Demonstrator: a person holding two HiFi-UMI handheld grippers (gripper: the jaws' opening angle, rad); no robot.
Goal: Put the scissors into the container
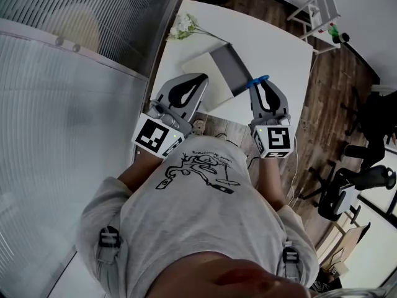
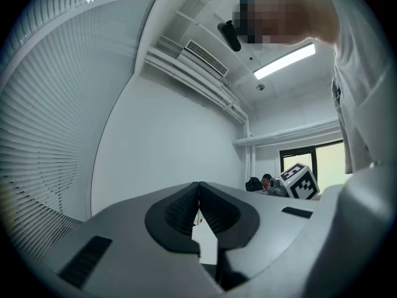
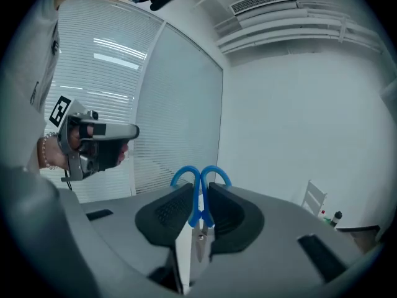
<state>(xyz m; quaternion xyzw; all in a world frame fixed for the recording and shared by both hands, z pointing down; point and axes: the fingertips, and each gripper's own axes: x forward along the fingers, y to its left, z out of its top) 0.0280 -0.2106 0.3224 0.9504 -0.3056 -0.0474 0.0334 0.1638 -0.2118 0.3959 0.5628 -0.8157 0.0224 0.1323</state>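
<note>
Right tongs clamped on blue-handled metal scissors; handle loops stick out past tips, blades point back between pads. Left tongs pressed together, empty. Head view, upper centre: scissors handles at right edge of grey rectangular container on white tabletop.

White flowers at the table's far corner, black office chair apart

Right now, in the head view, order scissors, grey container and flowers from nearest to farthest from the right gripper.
1. Scissors: in the right gripper's jaws.
2. Grey container: on the table, just left.
3. Flowers: far left table corner.
</note>
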